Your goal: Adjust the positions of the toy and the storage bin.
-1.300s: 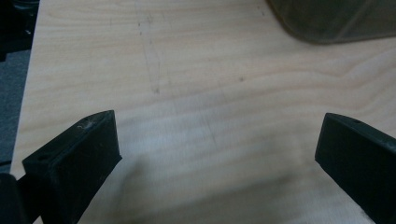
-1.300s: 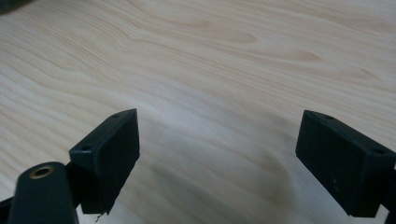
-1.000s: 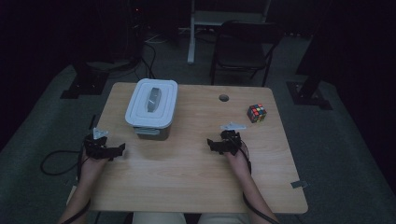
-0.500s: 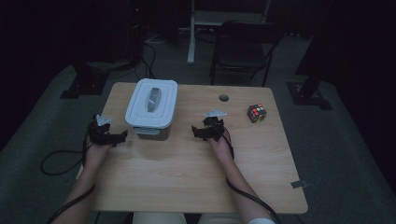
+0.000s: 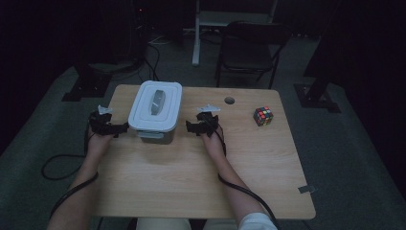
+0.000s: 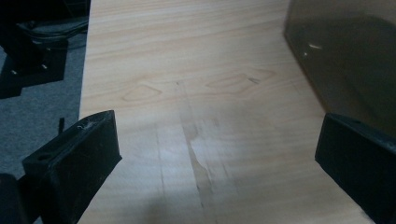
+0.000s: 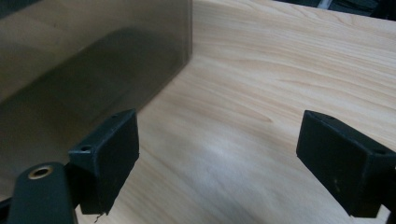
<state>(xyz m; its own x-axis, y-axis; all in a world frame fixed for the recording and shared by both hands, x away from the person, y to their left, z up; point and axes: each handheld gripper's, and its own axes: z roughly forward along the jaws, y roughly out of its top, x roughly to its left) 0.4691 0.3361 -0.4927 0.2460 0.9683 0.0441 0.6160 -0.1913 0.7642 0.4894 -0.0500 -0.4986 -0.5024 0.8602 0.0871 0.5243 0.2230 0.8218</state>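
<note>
Lidded plastic storage box (image 5: pixel 155 112) on the wooden table (image 5: pixel 191 182), flanked by left gripper (image 5: pixel 119 128) and right gripper (image 5: pixel 189 127), both spread wide and empty; probably rigid, light, smooth-walled, best clamped under the lid rim.

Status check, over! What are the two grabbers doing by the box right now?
Left gripper open, at the lidded box's left side. Right gripper open, at its right side. Neither grips it. Lid on. Cube far right, not in the way.
</note>
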